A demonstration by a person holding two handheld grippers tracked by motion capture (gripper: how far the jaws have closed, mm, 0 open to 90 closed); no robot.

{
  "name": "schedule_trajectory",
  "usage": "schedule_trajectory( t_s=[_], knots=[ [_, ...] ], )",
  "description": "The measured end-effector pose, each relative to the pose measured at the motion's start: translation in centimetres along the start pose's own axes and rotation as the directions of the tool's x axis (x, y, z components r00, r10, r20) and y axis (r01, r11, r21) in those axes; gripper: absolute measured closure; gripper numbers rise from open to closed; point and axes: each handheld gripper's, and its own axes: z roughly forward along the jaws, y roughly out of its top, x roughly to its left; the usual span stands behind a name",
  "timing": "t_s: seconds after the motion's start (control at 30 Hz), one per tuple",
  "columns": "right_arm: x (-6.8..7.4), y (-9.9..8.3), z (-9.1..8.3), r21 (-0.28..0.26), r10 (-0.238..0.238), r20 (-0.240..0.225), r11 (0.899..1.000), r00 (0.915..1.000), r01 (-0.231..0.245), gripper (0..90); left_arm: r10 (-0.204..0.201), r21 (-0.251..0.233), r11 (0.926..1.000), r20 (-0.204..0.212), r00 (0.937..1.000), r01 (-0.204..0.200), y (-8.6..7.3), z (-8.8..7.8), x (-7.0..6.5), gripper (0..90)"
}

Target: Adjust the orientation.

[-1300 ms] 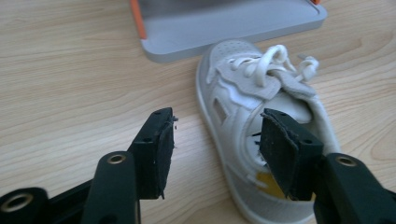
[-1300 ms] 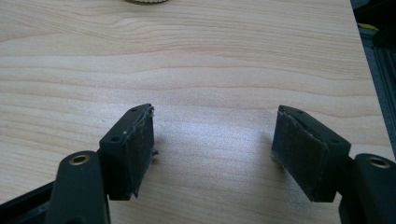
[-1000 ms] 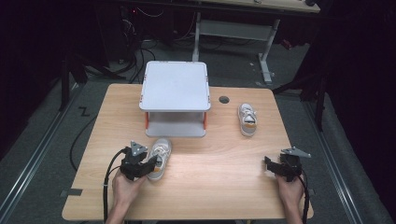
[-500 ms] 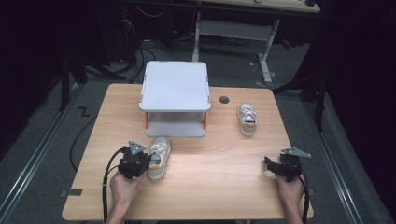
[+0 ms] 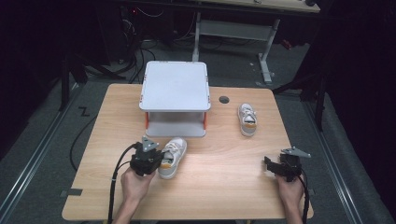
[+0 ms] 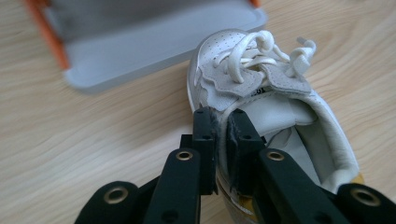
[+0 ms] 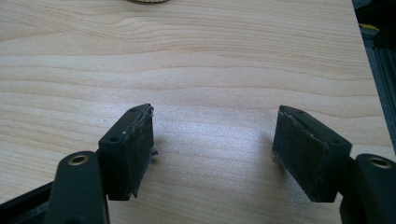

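High view looks down over the table [image 5: 224, 186]; both gripper views sit close, sharing its wood top.

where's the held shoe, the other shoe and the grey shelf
held shoe [image 6: 280, 116], left gripper view, on its inner lining
other shoe [image 5: 247, 119], high view, on its laces
grey shelf [image 5: 175, 85], high view, on its top board

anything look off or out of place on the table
Nothing is spilled or damaged. The two small white sneakers are split up: one lies askew, its side wall pinched by the left gripper; the other sits alone right of the grey two-tier shelf.
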Motion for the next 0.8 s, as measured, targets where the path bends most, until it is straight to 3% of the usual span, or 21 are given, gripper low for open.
schedule_trajectory(
  t_s=[0.17,0.33,0.53,0.6,0.8],
  knots=[
    [0.0,0.0,0.0,0.000,-0.001,-0.001,1.000,1.0000,0.001,28.7,0.041,0.001,0.9992,0.028,0.9988,-0.041,2.1,2.0,-2.5,82.9],
    [0.0,0.0,0.0,0.000,-0.004,-0.001,1.000,1.0000,0.004,28.6,0.076,0.020,0.9969,0.022,0.9969,-0.076,3.5,4.0,-4.4,82.7],
    [0.0,0.0,0.0,0.001,-0.001,-0.001,1.000,1.0000,0.001,28.5,0.084,0.054,0.9948,0.038,0.9957,-0.086,3.8,6.1,-6.0,82.4],
    [0.0,0.0,0.0,0.001,-0.001,-0.001,1.000,1.0000,0.001,28.5,0.104,0.064,0.9922,0.034,0.9939,-0.106,3.8,6.7,-6.5,82.3],
    [0.0,0.0,0.0,0.001,-0.001,0.000,1.000,1.0000,0.001,28.3,0.108,0.073,0.9913,0.032,0.9937,-0.110,3.8,6.8,-6.9,81.2]
  ],
)
